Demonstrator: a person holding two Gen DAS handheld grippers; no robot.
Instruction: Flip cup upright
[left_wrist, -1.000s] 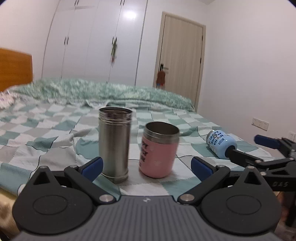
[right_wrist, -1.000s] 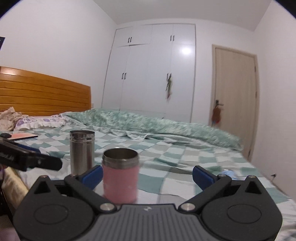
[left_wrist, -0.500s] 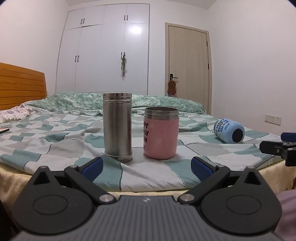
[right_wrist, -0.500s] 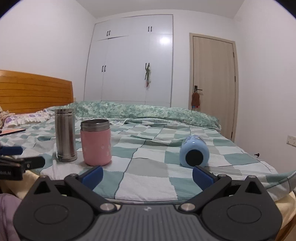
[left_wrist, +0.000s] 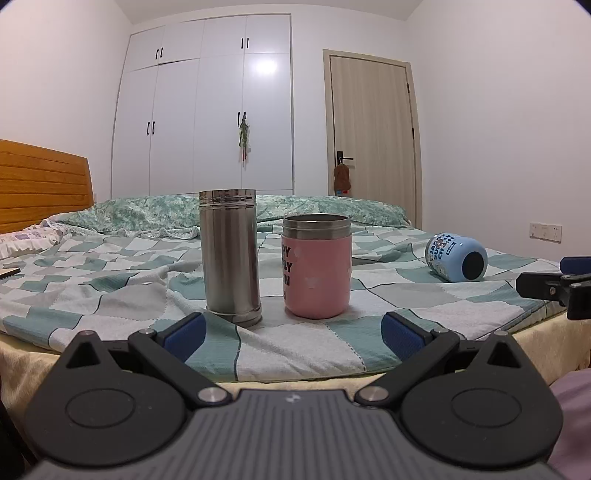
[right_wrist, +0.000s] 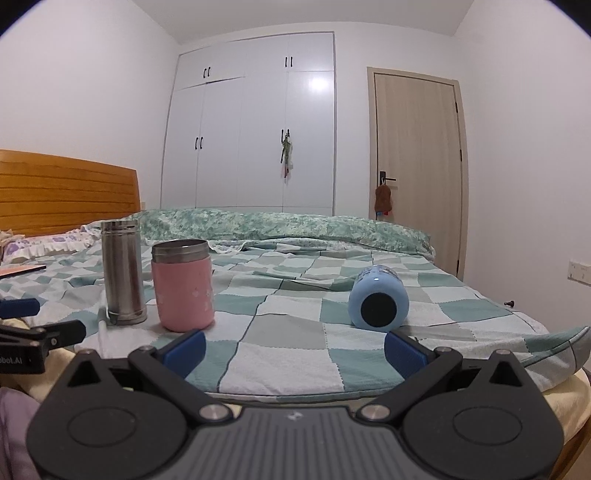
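Bed (right_wrist: 295, 354): blue cup (right_wrist: 378, 301) sideways; label left-view only; both claws (left_wrist: 291, 328) (right_wrist: 293, 347) wide, empty.

Three cups on the bed (right_wrist: 295, 354) here: one steel flask (left_wrist: 229, 254) upright, one pink mug (left_wrist: 317, 266) upright, one blue cup (right_wrist: 378, 302) lying down, plus two grippers, left gripper (left_wrist: 293, 330) and right gripper (right_wrist: 294, 345), and one door (right_wrist: 417, 166).

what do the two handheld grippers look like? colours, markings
Both match: the left gripper and right gripper have black linkage arms with silver pivot pins, round black side housings, a ribbed dark grey body with a small white logo, and blue pads on the jaws. White lettering ending "obot.AI" shows on the left one. No cables visible.
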